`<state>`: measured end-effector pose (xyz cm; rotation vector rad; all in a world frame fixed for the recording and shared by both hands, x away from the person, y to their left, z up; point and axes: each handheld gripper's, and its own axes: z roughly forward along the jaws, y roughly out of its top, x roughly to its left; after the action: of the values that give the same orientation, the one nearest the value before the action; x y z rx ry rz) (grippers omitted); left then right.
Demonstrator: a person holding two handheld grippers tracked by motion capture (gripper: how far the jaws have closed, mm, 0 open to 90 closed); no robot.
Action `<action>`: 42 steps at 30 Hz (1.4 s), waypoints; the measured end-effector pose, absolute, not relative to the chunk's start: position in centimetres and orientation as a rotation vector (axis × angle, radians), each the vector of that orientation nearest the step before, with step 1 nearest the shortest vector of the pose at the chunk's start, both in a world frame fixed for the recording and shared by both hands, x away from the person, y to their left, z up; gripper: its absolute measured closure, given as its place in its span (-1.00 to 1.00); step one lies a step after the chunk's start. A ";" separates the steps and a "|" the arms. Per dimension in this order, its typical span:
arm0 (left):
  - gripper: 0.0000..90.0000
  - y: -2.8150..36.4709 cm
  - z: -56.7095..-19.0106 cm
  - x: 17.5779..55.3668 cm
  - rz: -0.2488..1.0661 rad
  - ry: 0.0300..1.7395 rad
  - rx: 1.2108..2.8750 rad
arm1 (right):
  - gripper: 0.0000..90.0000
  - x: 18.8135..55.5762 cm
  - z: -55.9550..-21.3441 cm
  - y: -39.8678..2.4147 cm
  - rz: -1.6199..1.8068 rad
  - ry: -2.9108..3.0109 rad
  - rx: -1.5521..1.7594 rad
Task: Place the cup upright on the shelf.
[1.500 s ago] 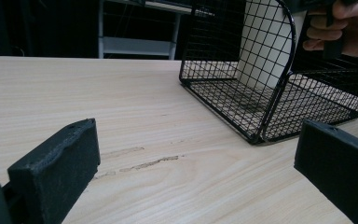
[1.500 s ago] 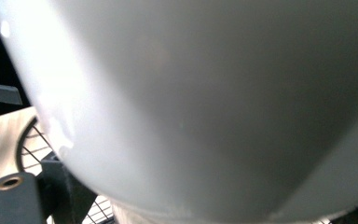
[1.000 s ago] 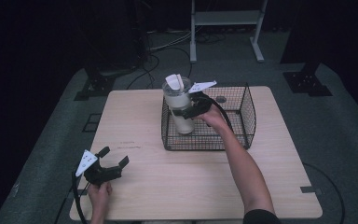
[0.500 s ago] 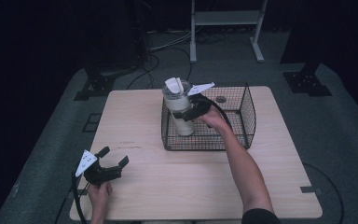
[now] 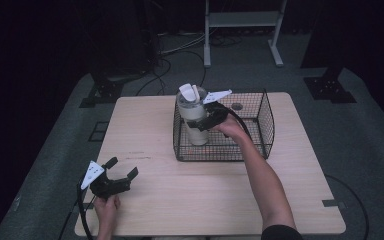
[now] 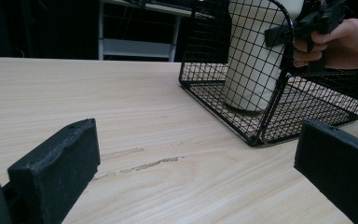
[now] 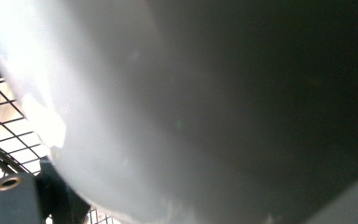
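A tall cream tumbler [image 5: 194, 125] with a white flip lid stands upright in the left part of a black wire basket [image 5: 260, 146]. My right gripper [image 5: 203, 121] is shut on its upper body, reaching over the basket from the right. In the right gripper view the tumbler's wall [image 7: 191, 102] sits right against the camera, with one finger [image 7: 9, 196] at the lower left. The left gripper view shows the tumbler [image 6: 251, 60] with its base at the basket [image 6: 261, 136] floor. My left gripper [image 5: 122, 167] stands open low over the table's front left, nothing between its fingers [image 6: 56, 170].
The wooden table [image 5: 160, 130] has bare room to the left of and in front of the basket. The right half of the basket holds nothing. A metal stand [image 5: 242, 30] and cables [image 5: 165, 55] are on the dark floor behind the table.
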<state>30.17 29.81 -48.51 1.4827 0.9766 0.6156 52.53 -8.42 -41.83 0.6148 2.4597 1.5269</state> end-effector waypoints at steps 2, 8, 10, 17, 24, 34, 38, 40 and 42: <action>-1.00 29.8 -48.5 30.2 0.616 0.976 1.483 | -0.80 52.5 -41.8 -8.5 1.526 2.460 0.614; -1.00 29.8 -48.5 30.2 0.616 0.976 1.484 | -0.80 52.4 -41.8 -8.6 1.523 2.461 0.604; -1.00 29.8 -48.5 30.2 0.615 0.976 1.483 | -0.80 52.4 -41.8 -8.7 1.525 2.461 0.607; -1.00 29.8 -48.5 30.2 0.616 0.975 1.484 | -0.80 52.3 -41.8 -8.8 1.513 2.463 0.603; -1.00 29.8 -48.5 30.2 0.616 0.975 1.485 | -0.80 52.1 -41.7 -9.0 1.498 2.466 0.600; -1.00 29.8 -48.5 30.2 0.617 0.975 1.485 | -0.81 51.8 -41.2 -9.6 1.450 2.481 0.597; -1.00 29.8 -48.5 30.2 0.616 0.975 1.485 | -0.82 51.7 -40.9 -9.7 1.412 2.502 0.592; -1.00 29.8 -48.5 30.2 0.618 0.974 1.485 | -0.82 51.6 -40.9 -10.1 1.407 2.510 0.595; -1.00 29.8 -48.5 30.2 0.617 0.974 1.485 | -0.82 51.6 -40.9 -10.2 1.404 2.512 0.597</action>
<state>30.16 29.77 -48.51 1.4855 0.9743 0.6175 51.57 -10.21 -40.85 0.5967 2.5120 1.4039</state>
